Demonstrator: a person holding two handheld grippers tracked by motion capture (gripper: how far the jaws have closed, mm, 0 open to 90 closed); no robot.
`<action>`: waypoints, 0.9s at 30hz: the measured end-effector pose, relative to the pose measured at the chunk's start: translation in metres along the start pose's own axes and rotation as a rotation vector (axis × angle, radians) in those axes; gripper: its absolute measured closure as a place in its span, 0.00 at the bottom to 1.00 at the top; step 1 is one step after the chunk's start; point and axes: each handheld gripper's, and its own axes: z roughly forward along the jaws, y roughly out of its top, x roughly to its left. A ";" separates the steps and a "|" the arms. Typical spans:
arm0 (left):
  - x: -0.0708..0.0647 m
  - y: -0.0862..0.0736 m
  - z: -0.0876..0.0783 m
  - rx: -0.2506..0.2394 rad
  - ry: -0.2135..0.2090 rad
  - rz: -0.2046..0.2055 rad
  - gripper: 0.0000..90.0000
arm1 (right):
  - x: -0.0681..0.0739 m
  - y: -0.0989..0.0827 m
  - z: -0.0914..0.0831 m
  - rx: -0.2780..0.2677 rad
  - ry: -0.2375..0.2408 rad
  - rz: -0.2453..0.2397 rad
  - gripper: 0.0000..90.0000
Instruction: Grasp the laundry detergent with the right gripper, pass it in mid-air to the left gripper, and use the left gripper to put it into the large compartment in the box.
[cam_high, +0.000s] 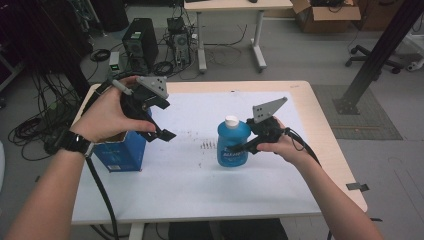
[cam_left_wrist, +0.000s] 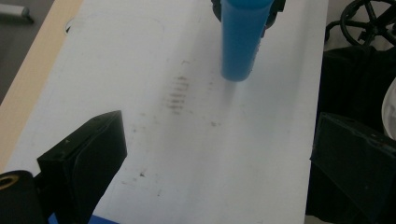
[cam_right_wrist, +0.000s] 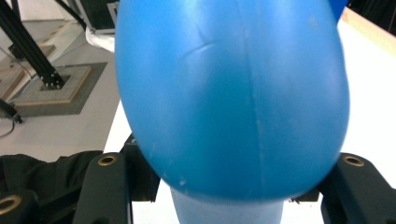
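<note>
Right tool (cam_high: 243, 146) clamped on the blue bottle (cam_high: 232, 146), seemingly just off the bench (cam_high: 190, 190); left tool (cam_high: 161, 120) open and empty above the blue box (cam_high: 121, 154); placement remains.

**A lab or tech workroom, seen from above the bench**

A robotics-style work space is indicated. A desktop computer tower (cam_high: 140, 44) is stood on the grey floor, with black cables (cam_high: 35, 125) tangled beside it. A white-topped table (cam_high: 200, 195) is set in the middle, a second desk (cam_high: 230, 30) behind. A cardboard box (cam_high: 325, 15), an office chair base (cam_high: 372, 62) and a black metal frame post (cam_high: 380, 55) are seen at the right.
</note>
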 end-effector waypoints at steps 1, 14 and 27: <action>0.000 0.001 -0.001 -0.001 0.000 0.002 0.04 | 0.001 0.006 -0.001 0.000 0.002 -0.007 0.46; -0.002 0.016 -0.022 0.009 0.015 0.012 0.04 | 0.003 0.065 0.001 0.052 0.005 -0.059 0.46; -0.007 0.043 -0.032 0.044 0.014 0.047 0.04 | 0.009 0.095 0.023 0.079 0.036 -0.085 0.46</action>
